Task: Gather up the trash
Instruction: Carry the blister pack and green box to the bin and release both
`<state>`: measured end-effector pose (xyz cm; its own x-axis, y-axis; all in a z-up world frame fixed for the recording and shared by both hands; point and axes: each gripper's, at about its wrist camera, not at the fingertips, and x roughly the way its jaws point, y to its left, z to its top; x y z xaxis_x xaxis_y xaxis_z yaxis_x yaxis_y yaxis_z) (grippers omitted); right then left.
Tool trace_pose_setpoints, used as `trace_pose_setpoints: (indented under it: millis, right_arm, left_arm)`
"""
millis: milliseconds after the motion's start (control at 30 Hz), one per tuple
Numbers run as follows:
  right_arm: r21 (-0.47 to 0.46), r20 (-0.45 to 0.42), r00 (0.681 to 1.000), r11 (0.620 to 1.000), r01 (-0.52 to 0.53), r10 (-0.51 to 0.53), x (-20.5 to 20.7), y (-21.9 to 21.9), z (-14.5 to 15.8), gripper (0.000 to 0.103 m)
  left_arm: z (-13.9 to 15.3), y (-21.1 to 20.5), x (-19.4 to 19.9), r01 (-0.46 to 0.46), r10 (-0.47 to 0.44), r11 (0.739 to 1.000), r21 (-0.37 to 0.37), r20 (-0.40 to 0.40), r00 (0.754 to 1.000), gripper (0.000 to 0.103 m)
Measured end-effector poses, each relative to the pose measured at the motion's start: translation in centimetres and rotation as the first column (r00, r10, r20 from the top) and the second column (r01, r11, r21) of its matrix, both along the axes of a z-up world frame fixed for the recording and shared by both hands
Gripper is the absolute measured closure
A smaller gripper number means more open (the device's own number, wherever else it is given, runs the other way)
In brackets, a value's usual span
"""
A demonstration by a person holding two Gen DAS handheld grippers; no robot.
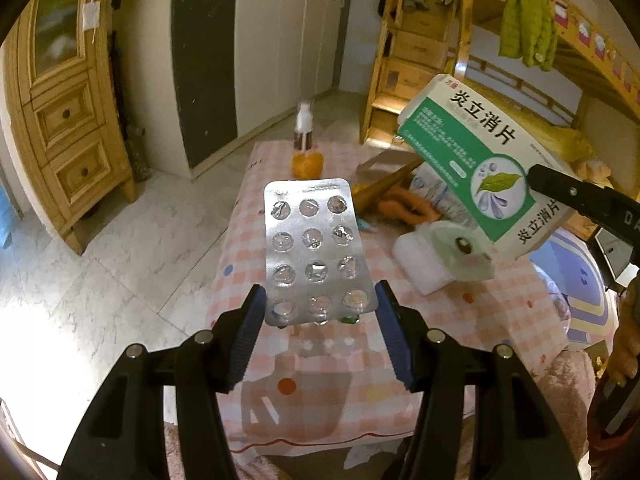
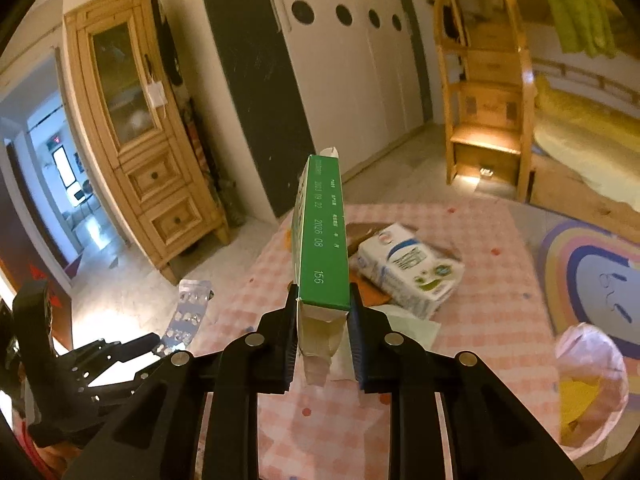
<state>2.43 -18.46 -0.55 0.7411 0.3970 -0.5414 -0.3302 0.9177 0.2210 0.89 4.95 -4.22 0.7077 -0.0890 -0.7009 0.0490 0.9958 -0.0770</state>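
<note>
While both raised, left claw grips blister pack, right claw medicine box.

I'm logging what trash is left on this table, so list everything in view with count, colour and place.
blister pack: one, silver, held up over the table's near end by the left gripper
medicine box: one, green and white, raised in the right gripper
tissue pack: one, white and blue, mid table
orange peel: one, orange, far end of the table
spray bottle: one, brown with white top, behind the peel
trash bag: one, pink, right of the table
tablecloth: one, pink check, covering the table
rug: one, rainbow, on the floor at right
left gripper: one, black with blue pads, shut on the blister pack
right gripper: one, black with blue pads, shut on the medicine box
</note>
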Motion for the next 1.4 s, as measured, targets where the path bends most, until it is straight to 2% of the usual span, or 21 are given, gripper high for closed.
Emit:
trace_pose_setpoints:
  millis: [267, 400, 567, 700, 833, 933, 1100, 1400]
  right_arm:
    - [-0.036, 0.049, 0.99, 0.99, 0.134, -0.132, -3.9, -5.3, 1.1, 0.079]
    - [-0.058, 0.05, 0.974, 0.973, 0.222, -0.219, -5.3, -8.5, 0.2, 0.079]
    - [-0.074, 0.007, 0.938, 0.935, 0.346, -0.347, -6.8, -13.5, -2.1, 0.079]
    - [-0.089, -0.015, 0.894, 0.891, 0.445, -0.448, -7.5, -18.1, -3.5, 0.081]
    - [-0.084, -0.059, 0.855, 0.856, 0.51, -0.516, -7.3, -21.8, -5.1, 0.082]
    - [-0.072, -0.054, 0.825, 0.826, 0.559, -0.562, -7.4, -24.2, -5.5, 0.082]
    - [-0.099, -0.062, 0.785, 0.787, 0.61, -0.616, -5.9, -27.6, -6.9, 0.082]
    - [-0.112, -0.119, 0.744, 0.754, 0.648, -0.657, -1.8, -32.2, -9.7, 0.08]
  left_arm:
    - [1.3, -4.8, -0.5, 0.129, -0.129, 0.992, 0.002, 0.049, 0.99, 0.049]
    - [1.1, -9.4, 0.0, 0.247, -0.248, 0.969, 0.024, 0.052, 0.967, 0.049]
    - [0.1, -16.2, 0.9, 0.398, -0.4, 0.916, 0.053, 0.045, 0.915, 0.048]
    - [-0.6, -22.2, 1.9, 0.507, -0.51, 0.859, 0.069, 0.034, 0.859, 0.048]
    - [-1.7, -27.1, 2.8, 0.578, -0.579, 0.813, 0.071, 0.002, 0.815, 0.048]
    - [-2.5, -30.3, 3.4, 0.623, -0.623, 0.779, 0.074, -0.019, 0.782, 0.048]
    - [-3.8, -34.5, 4.8, 0.666, -0.664, 0.742, 0.077, -0.051, 0.746, 0.049]
    - [-5.7, -41.0, 7.8, 0.723, -0.717, 0.689, 0.051, -0.1, 0.69, 0.048]
